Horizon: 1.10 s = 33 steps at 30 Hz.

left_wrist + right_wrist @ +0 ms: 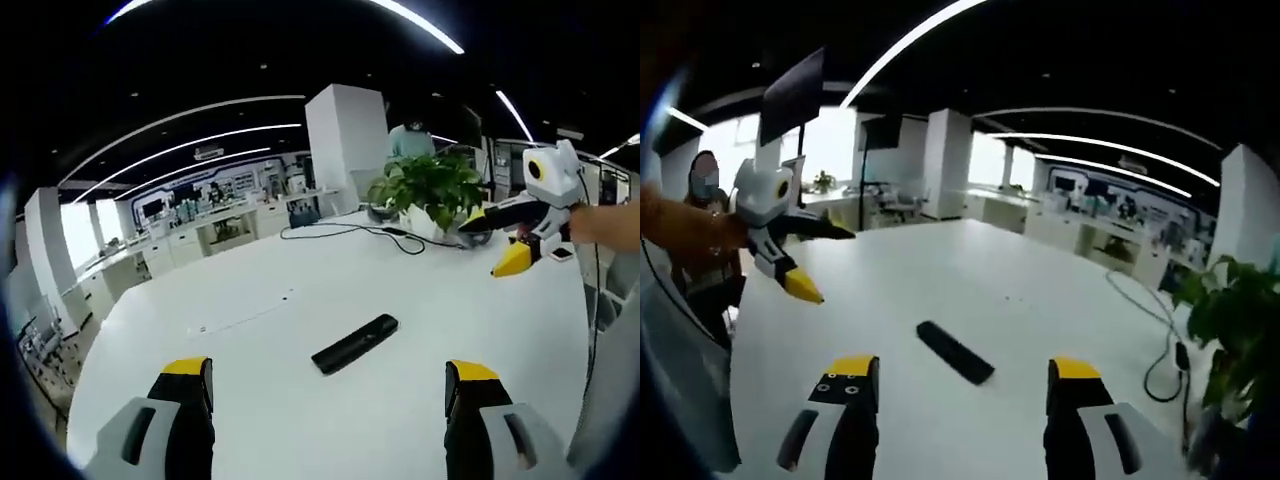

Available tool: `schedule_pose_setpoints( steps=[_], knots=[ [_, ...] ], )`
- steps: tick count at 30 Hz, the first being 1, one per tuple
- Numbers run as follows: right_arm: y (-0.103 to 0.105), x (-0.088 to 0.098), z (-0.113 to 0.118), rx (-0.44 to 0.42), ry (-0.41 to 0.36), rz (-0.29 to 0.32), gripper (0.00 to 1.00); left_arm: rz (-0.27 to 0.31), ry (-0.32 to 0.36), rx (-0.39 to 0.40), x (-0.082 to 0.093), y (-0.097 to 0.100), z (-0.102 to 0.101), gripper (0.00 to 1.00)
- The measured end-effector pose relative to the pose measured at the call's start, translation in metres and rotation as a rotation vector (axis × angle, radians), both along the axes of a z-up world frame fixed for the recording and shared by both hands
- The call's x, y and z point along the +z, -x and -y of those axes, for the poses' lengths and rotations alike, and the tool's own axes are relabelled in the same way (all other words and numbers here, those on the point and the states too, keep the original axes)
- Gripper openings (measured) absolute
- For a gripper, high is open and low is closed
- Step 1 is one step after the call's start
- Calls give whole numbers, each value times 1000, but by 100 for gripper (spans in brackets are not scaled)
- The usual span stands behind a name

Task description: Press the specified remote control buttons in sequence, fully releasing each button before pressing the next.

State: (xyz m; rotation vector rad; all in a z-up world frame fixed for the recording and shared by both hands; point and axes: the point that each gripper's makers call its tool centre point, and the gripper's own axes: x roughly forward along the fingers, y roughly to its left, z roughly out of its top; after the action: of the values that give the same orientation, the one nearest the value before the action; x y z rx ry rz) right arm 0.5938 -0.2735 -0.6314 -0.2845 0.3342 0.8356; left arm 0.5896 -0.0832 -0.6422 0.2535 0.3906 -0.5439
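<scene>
The slim black rectangular remote control (355, 343) lies flat on the broad white desk (300, 420), untouched, a little ahead of both claws and roughly between them; in the right gripper view it sits at a slant (955, 351) just beyond the jaw tips. The left claw (330, 395) hangs above the desk with its yellow-tipped jaws spread wide and nothing between them; the right claw (964, 385) is likewise wide apart and empty, raised well clear of the surface. The step in hand looks to be the approach to the first button; done well, I judge, one claw steadies the remote by its long edges while the other narrows its jaws, comes down squarely with one tip, then lifts fully clear; the buttons are too small to tell apart here. A leafy green potted plant (430, 190) and black cable (345, 230) stand well apart.
</scene>
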Motion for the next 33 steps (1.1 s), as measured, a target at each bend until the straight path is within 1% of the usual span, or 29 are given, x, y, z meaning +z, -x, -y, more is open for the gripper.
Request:
schedule_pose_setpoints(
  steps=[2, 6, 13, 17, 19, 23, 25, 27, 30, 33],
  knots=[
    [-3, -4, -1, 12, 10, -3, 66, -2, 0, -23, -3, -4, 2, 100],
    [-14, -16, -5, 41, 51, -8, 65, -19, -20, -50, -14, -20, 2, 100],
    [-30, -31, -11, 61, 70, -35, 63, -42, -45, -78, -32, -43, 4, 100],
    [-38, -44, -15, 75, 84, -53, 62, -55, -55, -112, -40, -48, 11, 100],
    [-42, -49, -15, 82, 97, -59, 62, -70, -77, -129, -46, -53, 10, 100],
    [-48, -55, -16, 90, 97, -67, 62, -73, -85, -152, -51, -61, 10, 100],
    [-51, -58, -16, 90, 98, -73, 62, -79, -84, -159, -55, -69, 10, 100],
    [-54, -61, -16, 92, 103, -74, 61, -81, -83, -178, -54, -69, 13, 100],
    [-58, -67, -16, 105, 113, -78, 61, -89, -101, -226, -61, -72, 18, 100],
    [-61, -74, -16, 125, 133, -82, 61, -93, -117, -259, -63, -73, 24, 100]
  ],
)
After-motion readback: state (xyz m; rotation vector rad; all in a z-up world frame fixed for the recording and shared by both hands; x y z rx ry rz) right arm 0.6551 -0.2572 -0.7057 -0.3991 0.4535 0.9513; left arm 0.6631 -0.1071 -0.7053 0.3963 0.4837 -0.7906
